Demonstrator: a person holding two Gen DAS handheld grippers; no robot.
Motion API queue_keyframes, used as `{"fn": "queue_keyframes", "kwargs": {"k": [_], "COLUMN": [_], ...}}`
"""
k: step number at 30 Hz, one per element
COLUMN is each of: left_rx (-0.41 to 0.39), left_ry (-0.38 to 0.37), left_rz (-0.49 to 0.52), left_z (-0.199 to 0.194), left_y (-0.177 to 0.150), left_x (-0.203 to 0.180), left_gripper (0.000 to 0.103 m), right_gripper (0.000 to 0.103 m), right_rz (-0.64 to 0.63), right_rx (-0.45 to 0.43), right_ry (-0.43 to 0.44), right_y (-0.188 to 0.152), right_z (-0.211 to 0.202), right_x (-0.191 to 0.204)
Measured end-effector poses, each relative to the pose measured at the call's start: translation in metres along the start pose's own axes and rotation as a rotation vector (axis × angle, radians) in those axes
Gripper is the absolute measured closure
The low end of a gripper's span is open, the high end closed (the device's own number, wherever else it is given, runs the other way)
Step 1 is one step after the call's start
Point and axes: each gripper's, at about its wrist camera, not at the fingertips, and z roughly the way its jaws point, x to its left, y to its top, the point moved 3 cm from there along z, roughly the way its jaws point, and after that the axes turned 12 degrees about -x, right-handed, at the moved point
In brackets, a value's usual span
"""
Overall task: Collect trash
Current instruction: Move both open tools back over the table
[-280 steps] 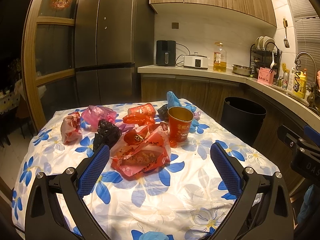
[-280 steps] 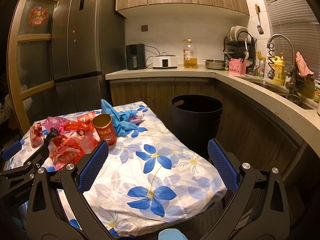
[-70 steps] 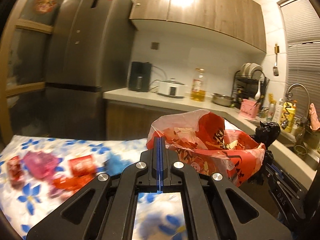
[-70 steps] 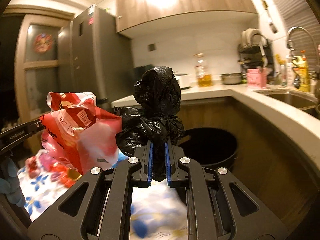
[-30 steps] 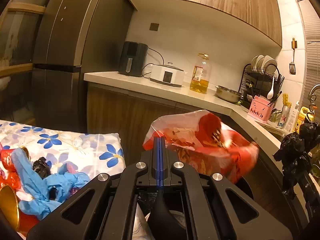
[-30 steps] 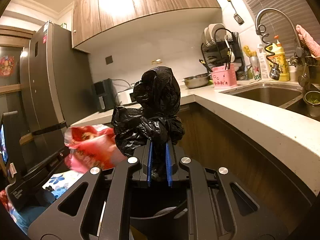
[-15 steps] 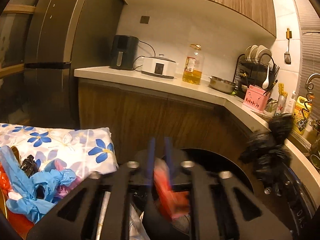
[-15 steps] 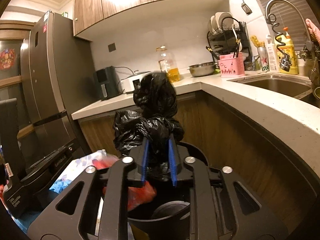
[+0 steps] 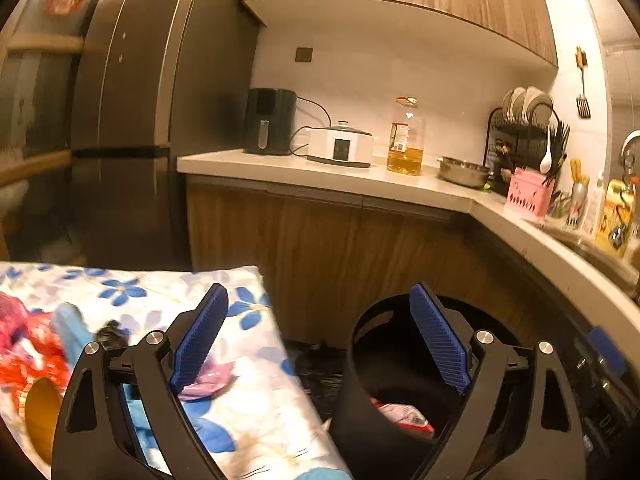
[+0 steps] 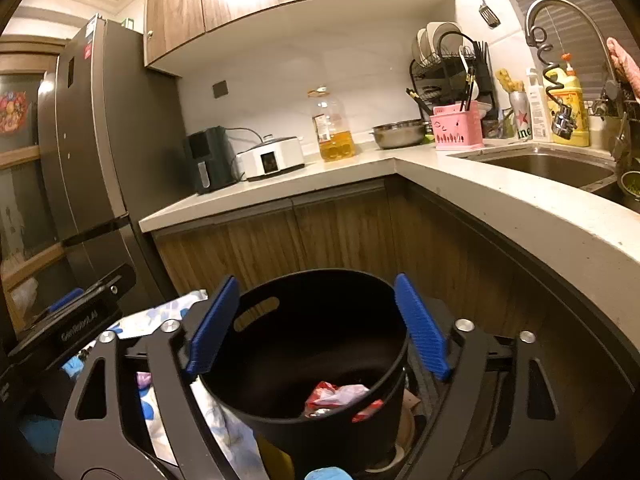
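A black trash bin (image 10: pixel 312 340) stands on the floor between the table and the counter cabinets. The red plastic bag (image 10: pixel 340 396) lies at its bottom; it also shows in the left wrist view (image 9: pixel 402 416). The black bag is not visible inside the dark bin. My right gripper (image 10: pixel 316 324) is open and empty, right above the bin. My left gripper (image 9: pixel 320 340) is open and empty, between the table edge and the bin (image 9: pixel 372 360). Trash remains on the flowered tablecloth (image 9: pixel 256 392): blue gloves (image 9: pixel 74 336), red wrappers (image 9: pixel 32 356), a gold-lined red cup (image 9: pixel 40 412).
A wooden cabinet front (image 10: pixel 340 232) and an L-shaped counter (image 10: pixel 520 208) close in behind and right of the bin. The fridge (image 9: pixel 160 120) stands at the left. The left gripper's body (image 10: pixel 68 328) shows at the left of the right wrist view.
Both grippers opened. The red bag fell from the left gripper into the bin and the black bag left the right gripper. The left gripper has swung back toward the table.
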Motion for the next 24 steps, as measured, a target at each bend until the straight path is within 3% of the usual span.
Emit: {"fn": "queue_keyframes", "kwargs": {"k": [2,7,24], "left_rx": [-0.005,-0.013,-0.029], "left_ry": [0.002,0.029,0.125], "left_rz": [0.021,0.048,0.033], "left_z": [-0.009,-0.035,-0.116], "left_y": [-0.001,-0.005,-0.012], "left_x": [0.003,0.016,0.086], "left_gripper": [0.007,0.006,0.006], "right_gripper": [0.016,0.011,0.011], "right_rz": [-0.006,-0.015,-0.031], "right_rx": [-0.002,-0.002,-0.054], "right_ry": [-0.004,-0.010,0.019], "right_y": [0.000,0.000,-0.005], "right_z": [-0.008,-0.026,-0.093], "right_x": [0.001,0.006,0.046]}}
